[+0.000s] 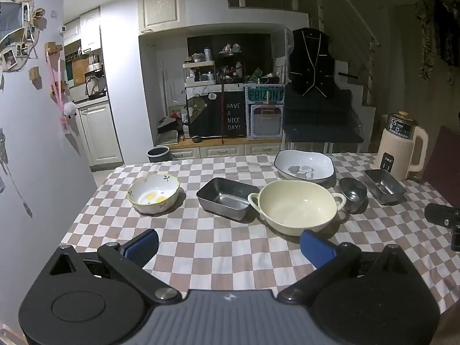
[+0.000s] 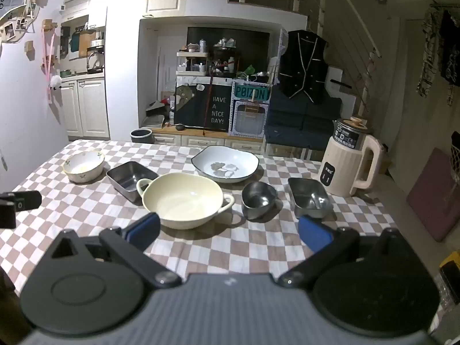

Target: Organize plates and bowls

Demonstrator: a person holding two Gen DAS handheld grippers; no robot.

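On the checked tablecloth stand a cream two-handled bowl, a small flower-patterned bowl, a white blue-rimmed dish, two steel rectangular trays and a small steel bowl. My left gripper is open and empty, short of the cream bowl. My right gripper is open and empty, just in front of the cream bowl and steel bowl.
A cream electric kettle stands at the table's far right. The other gripper's black body shows at the right edge in the left wrist view and at the left edge in the right wrist view. A white wall runs along the left.
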